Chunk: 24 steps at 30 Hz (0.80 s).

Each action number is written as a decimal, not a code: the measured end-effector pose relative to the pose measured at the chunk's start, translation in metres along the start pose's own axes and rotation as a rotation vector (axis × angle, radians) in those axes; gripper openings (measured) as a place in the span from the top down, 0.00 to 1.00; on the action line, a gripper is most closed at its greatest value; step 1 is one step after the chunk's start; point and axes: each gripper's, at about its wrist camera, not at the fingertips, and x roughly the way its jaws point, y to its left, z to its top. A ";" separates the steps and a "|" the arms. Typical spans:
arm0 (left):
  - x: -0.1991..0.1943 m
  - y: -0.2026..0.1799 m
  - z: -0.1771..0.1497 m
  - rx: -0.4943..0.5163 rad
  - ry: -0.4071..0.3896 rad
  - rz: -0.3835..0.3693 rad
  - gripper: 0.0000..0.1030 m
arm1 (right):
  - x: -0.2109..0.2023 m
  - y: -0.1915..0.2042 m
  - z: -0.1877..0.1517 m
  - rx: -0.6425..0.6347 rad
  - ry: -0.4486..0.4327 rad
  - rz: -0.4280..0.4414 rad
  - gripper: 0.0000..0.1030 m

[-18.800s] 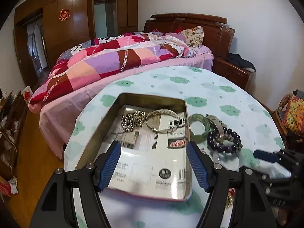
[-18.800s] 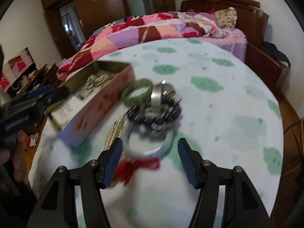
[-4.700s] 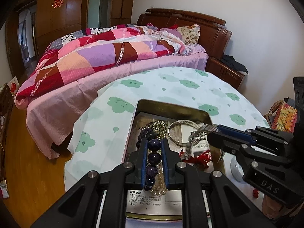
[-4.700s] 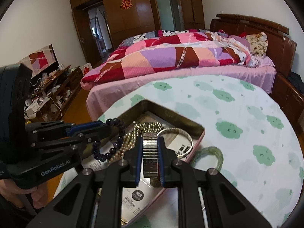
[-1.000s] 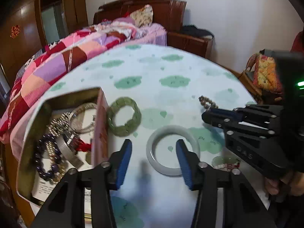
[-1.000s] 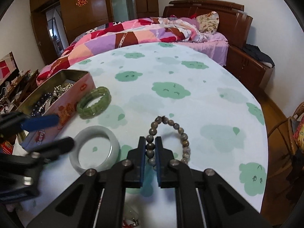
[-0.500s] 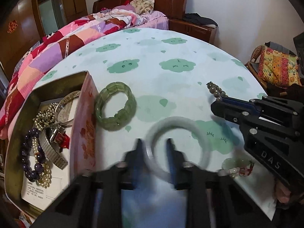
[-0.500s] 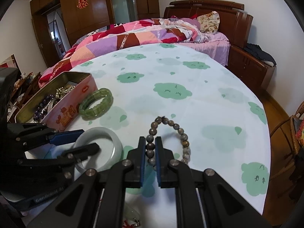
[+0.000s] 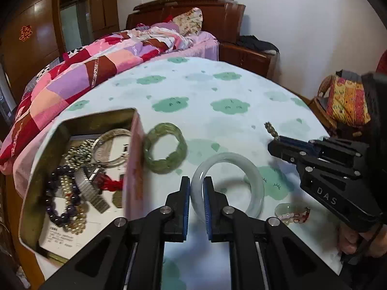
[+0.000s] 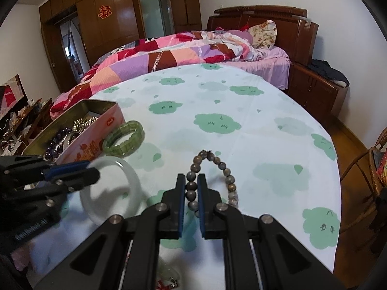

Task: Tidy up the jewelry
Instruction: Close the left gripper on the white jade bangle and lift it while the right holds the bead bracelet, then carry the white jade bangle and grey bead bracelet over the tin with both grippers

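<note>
Big round table (image 9: 205, 89) takes up most of both views, covered in a white cloth with green cloud prints, with a bed (image 10: 169, 50) under a patchwork quilt right behind it. On the table's left side sits an open pink tin (image 9: 135, 159), already holding a heap of stuff: a dark purple bead bracelet (image 9: 54, 193), a silver bangle (image 9: 108, 147), a metal watch band and some pearly strands.

Just beside the tin's pink wall lies a chunky green bracelet (image 9: 165, 148), flat on the cloth. Next over is the pale jade bangle (image 9: 251, 181), and the left gripper (image 9: 196, 188) is closing on its near-left rim, blue pads on either side of the band.

The right gripper (image 10: 191, 188) is clamped tight on a brown wooden bead bracelet (image 10: 227, 171), pinching the left strand while the rest of the loop lies on the cloth.

Smallest thing: a little green-and-red charm (image 9: 291, 213) near the table's front edge, below the right gripper.
</note>
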 end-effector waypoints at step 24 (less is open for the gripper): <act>-0.065 0.058 0.005 -0.128 -0.133 0.081 0.91 | -0.044 0.050 0.034 -0.082 -0.134 0.101 0.88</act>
